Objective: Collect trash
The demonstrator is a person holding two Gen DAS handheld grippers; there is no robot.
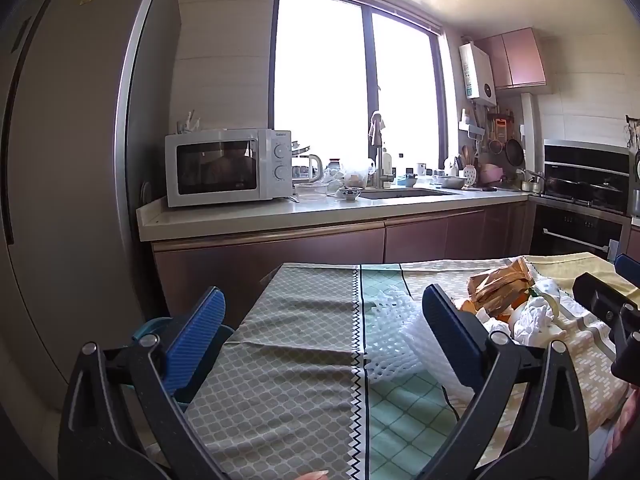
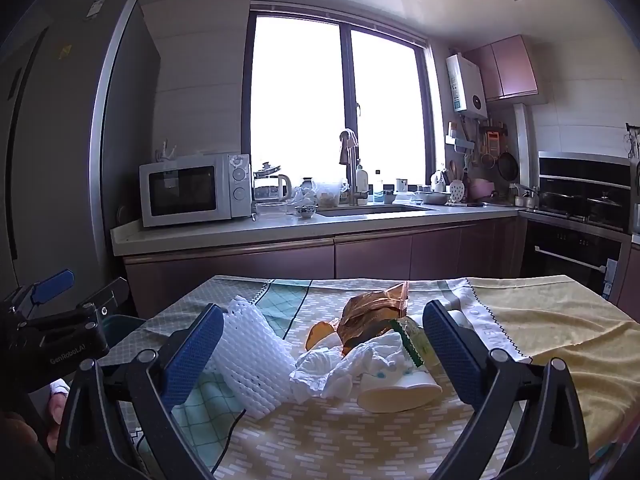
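A pile of trash lies on the cloth-covered table (image 2: 540,320): a white foam fruit net (image 2: 252,360), crumpled white tissue (image 2: 344,364), a brown foil snack wrapper (image 2: 376,308), an orange piece (image 2: 318,332) and a tipped white paper cup (image 2: 400,392). My right gripper (image 2: 324,356) is open, its jaws on either side of the pile just above the table. My left gripper (image 1: 324,336) is open and empty over the table's left part; the foam net (image 1: 392,340) lies by its right finger, the wrapper (image 1: 500,284) and tissue (image 1: 532,316) further right.
A teal bin (image 1: 160,328) stands below the table's left edge. Behind are a counter (image 2: 280,232) with a microwave (image 2: 192,188), a sink (image 2: 372,210), a tall fridge (image 1: 60,160) at left and an oven (image 2: 572,240) at right.
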